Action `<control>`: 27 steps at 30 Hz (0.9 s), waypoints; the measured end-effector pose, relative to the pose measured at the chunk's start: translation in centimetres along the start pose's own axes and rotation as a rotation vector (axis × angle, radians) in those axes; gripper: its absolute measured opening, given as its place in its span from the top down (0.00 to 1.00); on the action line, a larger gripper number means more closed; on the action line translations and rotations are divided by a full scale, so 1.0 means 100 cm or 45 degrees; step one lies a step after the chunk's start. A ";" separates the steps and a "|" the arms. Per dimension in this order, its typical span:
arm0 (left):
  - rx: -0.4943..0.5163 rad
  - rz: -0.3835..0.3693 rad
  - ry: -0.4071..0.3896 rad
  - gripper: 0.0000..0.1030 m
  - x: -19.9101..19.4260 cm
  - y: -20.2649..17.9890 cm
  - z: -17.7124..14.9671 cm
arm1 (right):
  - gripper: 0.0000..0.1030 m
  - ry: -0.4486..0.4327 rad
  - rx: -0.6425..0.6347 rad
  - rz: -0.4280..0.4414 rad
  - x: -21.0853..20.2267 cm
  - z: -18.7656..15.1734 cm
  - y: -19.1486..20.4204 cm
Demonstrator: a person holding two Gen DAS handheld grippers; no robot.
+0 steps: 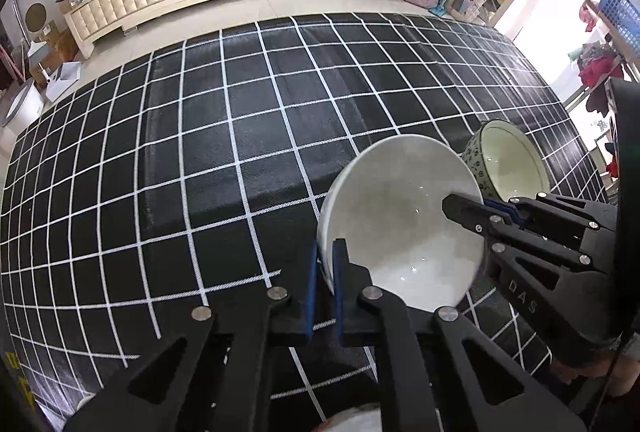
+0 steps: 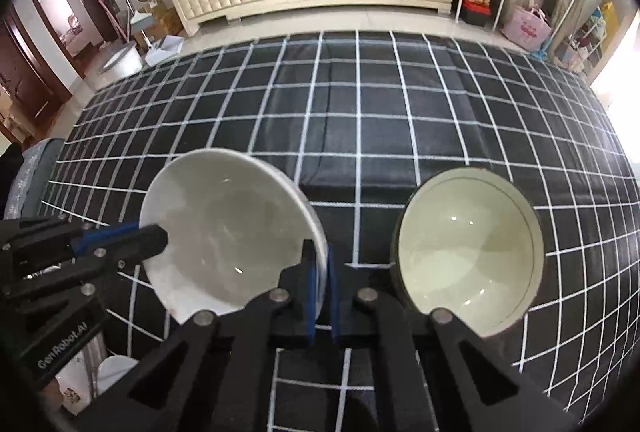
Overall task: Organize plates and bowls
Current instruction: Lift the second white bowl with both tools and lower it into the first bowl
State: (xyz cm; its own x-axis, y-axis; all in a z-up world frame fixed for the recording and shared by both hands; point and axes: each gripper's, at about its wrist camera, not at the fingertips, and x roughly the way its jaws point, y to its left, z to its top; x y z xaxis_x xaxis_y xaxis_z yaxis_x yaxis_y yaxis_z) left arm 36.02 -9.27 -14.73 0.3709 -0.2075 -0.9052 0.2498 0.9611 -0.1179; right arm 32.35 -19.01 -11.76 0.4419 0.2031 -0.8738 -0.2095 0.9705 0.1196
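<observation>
With each claw, left [image 1: 325,264] and right [image 2: 319,272], pinched tight on opposite rims, the white bowl [image 1: 400,224] tilts, likely bound for the patterned bowl [image 2: 468,252] beside the right claw

Black cloth with white grid [image 2: 360,119] covers the table — white bowl [image 2: 224,216] and green-rimmed patterned bowl [image 2: 468,252] on it, near each other.

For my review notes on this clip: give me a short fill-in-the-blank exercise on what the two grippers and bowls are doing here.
1. Both grippers are clamped on the rim of the ____ bowl.
2. The left gripper and right gripper hold ____ sides of its rim.
3. The patterned bowl sits on the checked ____, untouched.

Missing words: white; opposite; cloth
</observation>
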 end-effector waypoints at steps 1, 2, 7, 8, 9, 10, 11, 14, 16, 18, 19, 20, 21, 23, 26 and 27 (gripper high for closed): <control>0.003 0.007 -0.004 0.95 -0.003 -0.001 -0.001 | 0.92 -0.005 -0.004 0.002 -0.004 0.000 0.002; 0.003 0.014 -0.011 0.95 -0.007 -0.001 -0.003 | 0.92 -0.015 -0.005 0.009 -0.009 -0.001 0.005; -0.015 0.023 -0.048 0.95 -0.029 -0.002 -0.011 | 0.92 -0.050 -0.014 0.016 -0.027 -0.003 0.016; -0.019 0.024 -0.060 0.95 -0.036 -0.002 -0.014 | 0.92 -0.057 -0.019 0.019 -0.032 -0.004 0.019; -0.021 0.025 -0.067 0.95 -0.041 -0.001 -0.015 | 0.92 -0.064 -0.022 0.022 -0.035 -0.004 0.021; -0.022 0.029 -0.078 0.95 -0.047 -0.001 -0.018 | 0.92 -0.069 -0.023 0.025 -0.040 -0.005 0.024; -0.024 0.033 -0.088 0.95 -0.052 -0.002 -0.020 | 0.92 -0.073 -0.029 0.028 -0.044 -0.006 0.026; -0.032 0.044 -0.114 0.95 -0.069 -0.001 -0.027 | 0.92 -0.090 -0.041 0.030 -0.054 -0.010 0.032; -0.036 0.047 -0.127 0.95 -0.079 -0.001 -0.034 | 0.92 -0.098 -0.049 0.030 -0.060 -0.014 0.037; -0.038 0.050 -0.137 0.95 -0.085 -0.003 -0.038 | 0.92 -0.100 -0.052 0.032 -0.065 -0.018 0.040; -0.041 0.054 -0.141 0.95 -0.089 -0.003 -0.041 | 0.92 -0.099 -0.052 0.036 -0.067 -0.021 0.042; -0.044 0.055 -0.142 0.95 -0.093 -0.003 -0.045 | 0.92 -0.098 -0.049 0.039 -0.069 -0.024 0.043; -0.048 0.055 -0.144 0.95 -0.095 -0.003 -0.048 | 0.92 -0.096 -0.047 0.041 -0.071 -0.027 0.045; -0.052 0.056 -0.148 0.95 -0.102 -0.004 -0.055 | 0.92 -0.092 -0.044 0.043 -0.074 -0.033 0.048; -0.055 0.055 -0.156 0.95 -0.109 -0.003 -0.064 | 0.92 -0.086 -0.048 0.038 -0.079 -0.045 0.053; -0.055 0.055 -0.157 0.95 -0.112 -0.004 -0.069 | 0.92 -0.085 -0.048 0.038 -0.079 -0.047 0.054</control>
State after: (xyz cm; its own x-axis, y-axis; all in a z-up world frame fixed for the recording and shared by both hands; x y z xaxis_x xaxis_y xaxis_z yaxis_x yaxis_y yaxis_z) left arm 25.62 -6.05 -7.35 0.4886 -0.1842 -0.8528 0.1938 0.9760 -0.0998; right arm 23.59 -15.95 -6.40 0.4920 0.2413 -0.8365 -0.2558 0.9585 0.1260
